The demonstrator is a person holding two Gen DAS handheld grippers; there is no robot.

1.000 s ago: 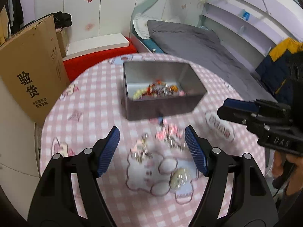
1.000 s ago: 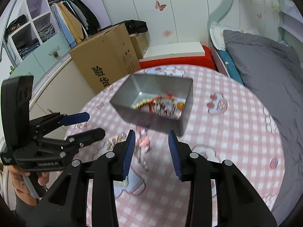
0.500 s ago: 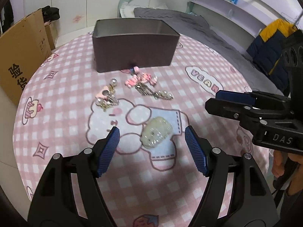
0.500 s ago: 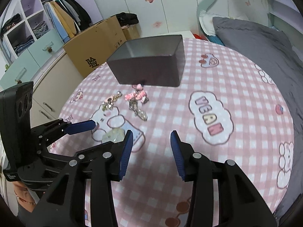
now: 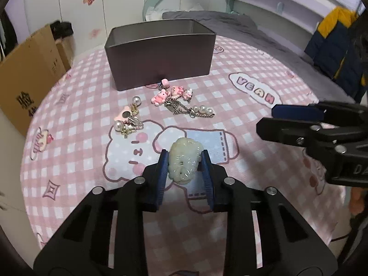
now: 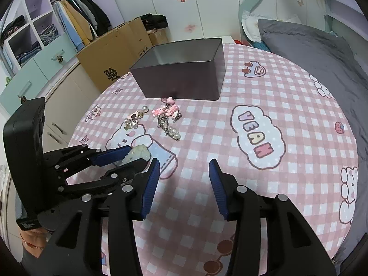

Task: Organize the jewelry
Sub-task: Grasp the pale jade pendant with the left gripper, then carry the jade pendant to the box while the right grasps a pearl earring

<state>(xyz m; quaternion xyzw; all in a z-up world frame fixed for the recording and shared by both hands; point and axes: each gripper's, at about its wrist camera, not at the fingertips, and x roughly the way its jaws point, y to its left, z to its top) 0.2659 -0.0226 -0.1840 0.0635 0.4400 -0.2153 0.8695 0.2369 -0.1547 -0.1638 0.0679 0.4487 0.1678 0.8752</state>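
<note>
My left gripper (image 5: 185, 164) is shut on a pale green jade pendant (image 5: 184, 161), low over the pink checked tablecloth; the pendant also shows in the right wrist view (image 6: 138, 153). A grey metal tin (image 5: 161, 57) stands at the far side; its inside is hidden. In front of it lie pink bear charms (image 5: 171, 93), a pearl chain (image 5: 193, 111) and pearl earrings (image 5: 127, 122). My right gripper (image 6: 184, 181) is open and empty, right of the left one (image 6: 119, 158), above bare cloth.
The round table (image 6: 264, 184) has a pink cartoon cloth. A cardboard box (image 6: 110, 53) and a wardrobe (image 6: 34, 46) stand to the left beyond it. A bed with a grey blanket (image 6: 310, 46) lies behind on the right.
My left gripper came down over the jade pendant and shut on it. Both grippers dropped lower, so the tin's contents went out of sight. The right gripper stayed open.
</note>
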